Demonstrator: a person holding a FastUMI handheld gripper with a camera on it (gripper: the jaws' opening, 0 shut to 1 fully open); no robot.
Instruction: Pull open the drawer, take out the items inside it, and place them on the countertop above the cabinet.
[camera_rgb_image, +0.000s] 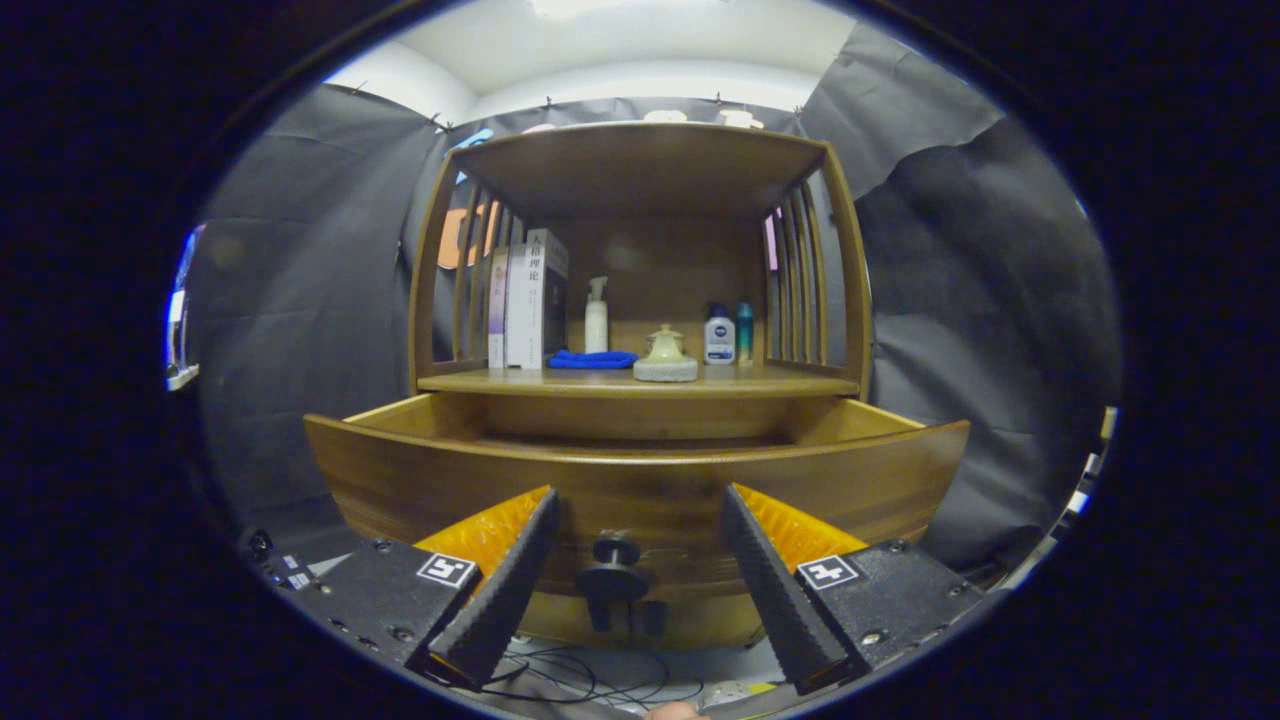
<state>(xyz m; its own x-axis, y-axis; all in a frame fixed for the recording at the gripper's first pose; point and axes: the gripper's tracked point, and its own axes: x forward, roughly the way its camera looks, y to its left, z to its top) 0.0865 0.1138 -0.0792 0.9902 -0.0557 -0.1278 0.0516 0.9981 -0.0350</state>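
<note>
A wooden cabinet stands ahead with its drawer (640, 470) pulled out toward me. The drawer's dark round knob (614, 570) sits between my two fingers, with a gap on each side. My gripper (640, 510) is open and holds nothing. The drawer's front wall hides what lies inside it. Above the drawer is the countertop shelf (800, 382), carrying a blue cloth (592, 359), a small lidded pot (665, 355) on a grey base, a white pump bottle (596, 316), two small bottles (729, 334) and several books (528, 300).
Slatted wooden side rails (797, 280) and a top board (640, 165) enclose the shelf. Dark cloth walls hang on both sides. Cables (590, 680) lie on the floor below the drawer front.
</note>
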